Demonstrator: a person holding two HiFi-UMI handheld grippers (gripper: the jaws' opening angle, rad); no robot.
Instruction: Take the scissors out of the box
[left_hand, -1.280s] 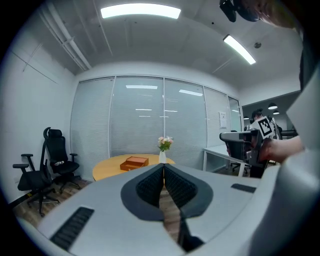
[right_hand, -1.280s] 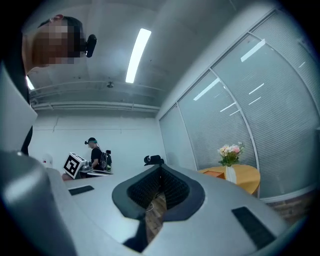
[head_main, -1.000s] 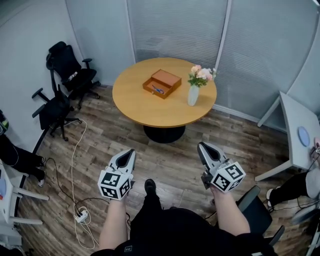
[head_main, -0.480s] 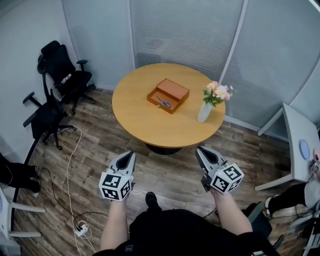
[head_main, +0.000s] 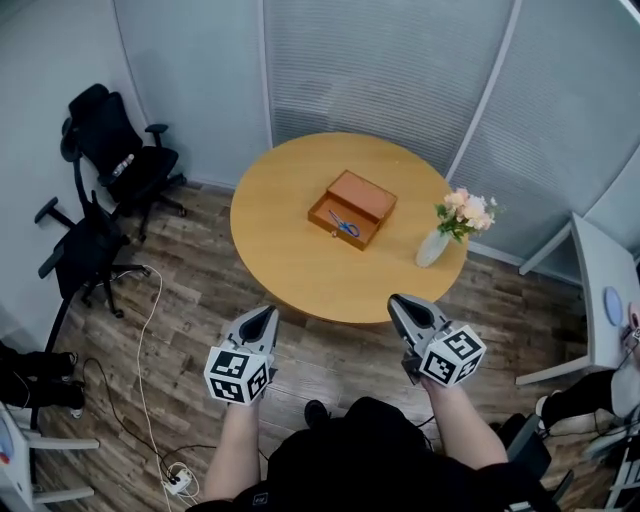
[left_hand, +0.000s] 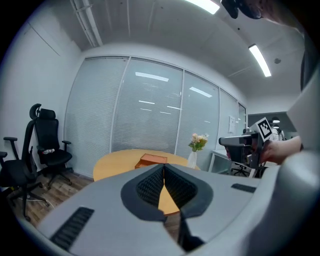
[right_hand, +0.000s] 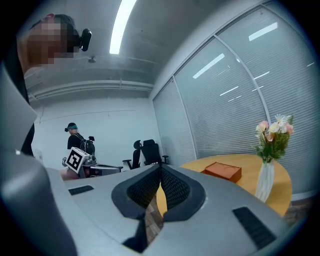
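An open orange box lies near the middle of the round wooden table, its lid folded back. Blue-handled scissors lie inside it. The box also shows as an orange slab in the left gripper view and in the right gripper view. My left gripper is held short of the table's near edge, shut and empty. My right gripper is level with it at the table's near rim, jaws also shut with nothing between them.
A white vase of pink flowers stands at the table's right side. Two black office chairs are at the left, with a white cable and power strip on the wood floor. A grey desk stands at the right. A second person with grippers is visible.
I have walked toward the table: it and the box now sit nearer and lower in the head view, and both grippers have reached the table's near edge. Both jaws stay shut.
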